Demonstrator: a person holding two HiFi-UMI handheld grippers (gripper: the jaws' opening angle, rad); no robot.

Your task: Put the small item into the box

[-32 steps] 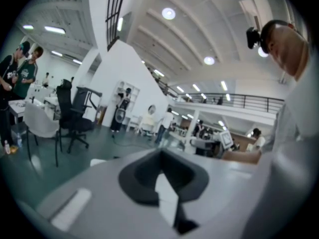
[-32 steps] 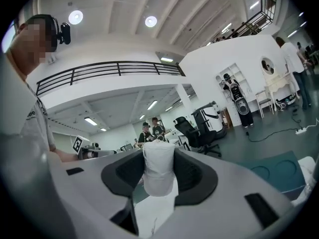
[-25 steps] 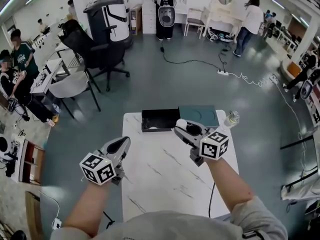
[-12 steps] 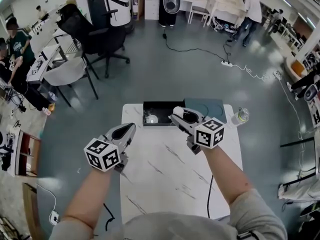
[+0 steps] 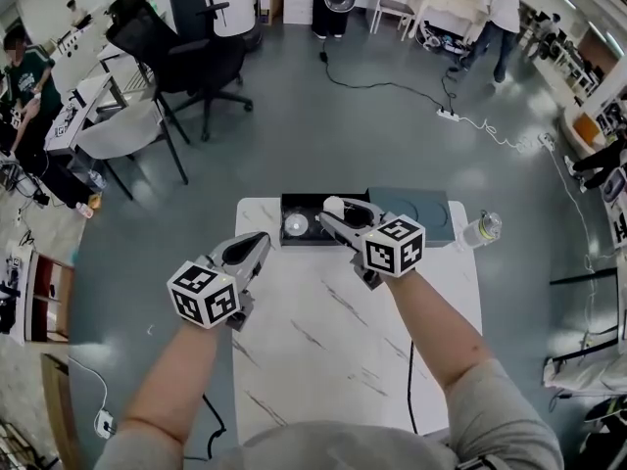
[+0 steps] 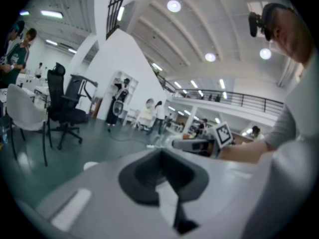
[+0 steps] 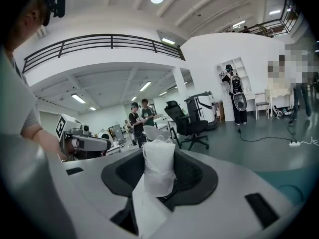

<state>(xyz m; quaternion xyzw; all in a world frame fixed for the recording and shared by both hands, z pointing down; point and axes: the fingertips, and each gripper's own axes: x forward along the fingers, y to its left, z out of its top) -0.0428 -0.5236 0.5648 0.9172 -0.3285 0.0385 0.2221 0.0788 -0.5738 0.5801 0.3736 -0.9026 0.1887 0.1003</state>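
Head view: the black box (image 5: 289, 209) sits at the far edge of the white marbled tabletop (image 5: 323, 351). A teal lid (image 5: 419, 215) lies just beside it on its right, and a clear bottle (image 5: 482, 229) stands beyond the lid. A pale round disc (image 5: 296, 225) already lies inside the box. The right gripper (image 5: 335, 219) reaches over the box's near rim, and the small item (image 5: 334, 205) in its tips hangs above the open interior. The left gripper (image 5: 259, 244) hovers on the near side of the box, off its left corner, and touches nothing.

Left gripper view: the left gripper (image 6: 162, 172) has its jaws drawn together with nothing between them. The right gripper (image 6: 197, 144) shows ahead of it, towards the box.

Right gripper view: the right gripper (image 7: 159, 179) is clamped on the small item (image 7: 159, 163), a white bundle in netted wrapping that stands upright between the pads.

The step in hand looks like the release. It would go best if the item were lowered well below the box's rim and clear of the disc before the jaws part. The wrapping looks soft and light, so it may cling to a pad, and a slow opening should help. The left gripper could steady the box.

No brand, label or writing can be read. The gripper cubes carry only black-and-white square markers.
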